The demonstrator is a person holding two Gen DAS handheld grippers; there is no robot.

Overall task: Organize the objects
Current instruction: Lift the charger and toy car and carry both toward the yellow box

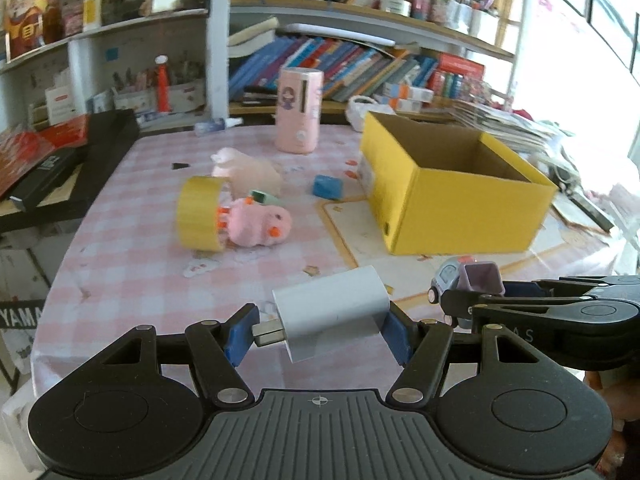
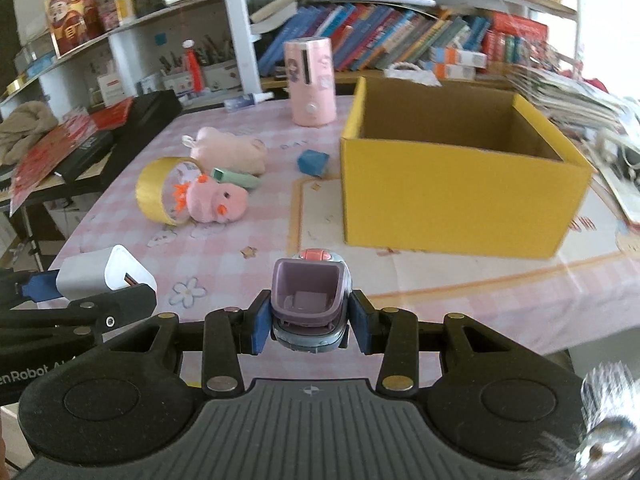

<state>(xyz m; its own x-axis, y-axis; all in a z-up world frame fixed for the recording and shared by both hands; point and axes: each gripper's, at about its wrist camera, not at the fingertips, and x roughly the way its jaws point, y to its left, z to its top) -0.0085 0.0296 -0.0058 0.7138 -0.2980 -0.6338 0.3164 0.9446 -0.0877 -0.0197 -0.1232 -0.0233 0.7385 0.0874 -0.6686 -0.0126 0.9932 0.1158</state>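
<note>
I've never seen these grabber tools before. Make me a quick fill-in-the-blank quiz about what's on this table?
1. The left gripper holds a white ____.
2. The right gripper is shut on a small toy ____.
3. The cardboard box is ____ outside.
4. The pink plush chick lies against a roll of ____.

Missing words: charger; car; yellow; tape

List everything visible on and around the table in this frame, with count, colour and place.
charger: 1, white, held in left gripper
toy truck: 1, grey with purple bin, held in right gripper
box: 1, yellow, open, table right
plush toys: 2, pink, table left
tape roll: 1, yellow, beside front plush
cube: 1, blue, left of box
cylinder: 1, pink, table back
left gripper: black, blue pads
right gripper: black, blue pads
</note>
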